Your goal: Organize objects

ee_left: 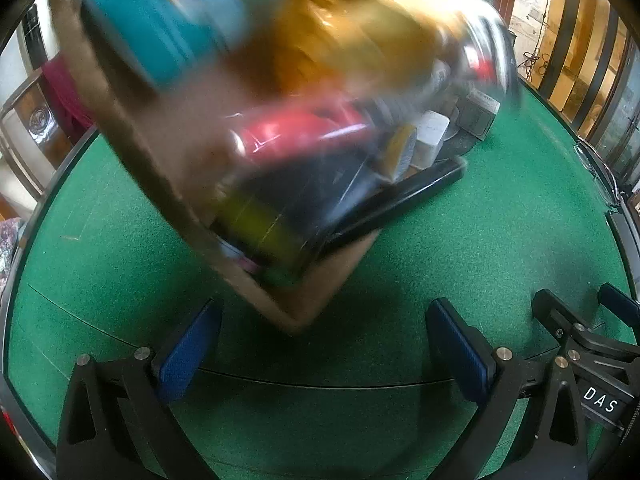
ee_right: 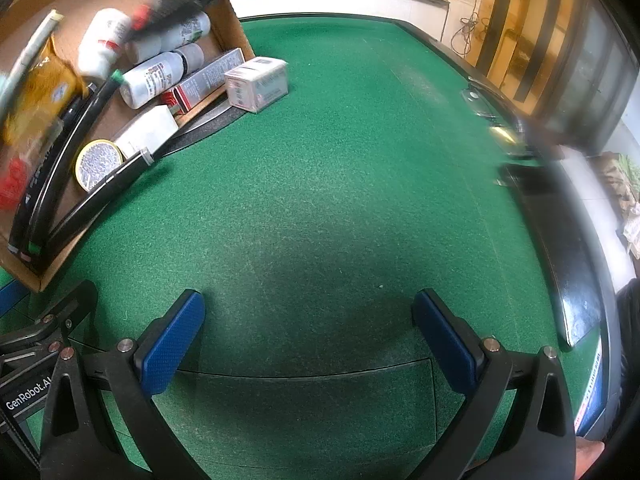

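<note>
A cardboard box (ee_right: pixel 236 24) lies tipped at the left of the green felt table (ee_right: pixel 340 180). Its contents crowd its low open edge: white bottles (ee_right: pixel 152 78), a red and white carton (ee_right: pixel 204 80), a golden pouch (ee_right: pixel 44 92), a round tin (ee_right: pixel 99 164) and long black tubes (ee_right: pixel 80 120). A pale carton (ee_right: pixel 258 84) sits on the felt just outside the box. In the left wrist view the box (ee_left: pixel 160 168) and its items are motion-blurred. My left gripper (ee_left: pixel 320 344) is open just short of the box's corner. My right gripper (ee_right: pixel 308 328) is open over bare felt.
A raised black rail (ee_right: pixel 560 240) bounds the table on the right. A dark flat strip (ee_right: pixel 208 124) pokes out from under the box. The right gripper's fingers (ee_left: pixel 560 312) show beside my left gripper. Wooden slats and cables stand beyond the table's far right edge.
</note>
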Demonstrator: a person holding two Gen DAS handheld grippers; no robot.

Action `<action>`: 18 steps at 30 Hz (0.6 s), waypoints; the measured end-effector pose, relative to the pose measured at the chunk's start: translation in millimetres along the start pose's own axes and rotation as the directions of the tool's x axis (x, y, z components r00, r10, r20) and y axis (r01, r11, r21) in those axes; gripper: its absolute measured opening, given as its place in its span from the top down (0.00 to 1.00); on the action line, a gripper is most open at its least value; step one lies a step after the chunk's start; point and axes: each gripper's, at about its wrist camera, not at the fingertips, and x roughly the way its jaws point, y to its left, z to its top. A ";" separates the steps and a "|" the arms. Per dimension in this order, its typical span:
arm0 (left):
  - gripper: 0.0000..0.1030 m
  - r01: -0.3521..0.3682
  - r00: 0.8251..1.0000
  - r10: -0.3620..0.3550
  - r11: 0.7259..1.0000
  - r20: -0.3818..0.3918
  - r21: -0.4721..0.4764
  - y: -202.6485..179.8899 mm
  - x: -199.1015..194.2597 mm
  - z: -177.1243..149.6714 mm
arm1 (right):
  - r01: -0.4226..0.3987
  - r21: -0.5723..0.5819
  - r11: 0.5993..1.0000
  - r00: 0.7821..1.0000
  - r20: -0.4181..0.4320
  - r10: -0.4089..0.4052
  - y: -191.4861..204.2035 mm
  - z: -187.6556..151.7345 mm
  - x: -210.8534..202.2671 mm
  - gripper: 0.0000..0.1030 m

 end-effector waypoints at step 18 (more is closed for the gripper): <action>0.01 -0.001 1.000 0.001 1.000 0.001 -0.002 0.3 -0.8 -0.7 | 0.000 0.000 1.000 1.000 0.000 0.000 0.0 0.0 -0.1 0.00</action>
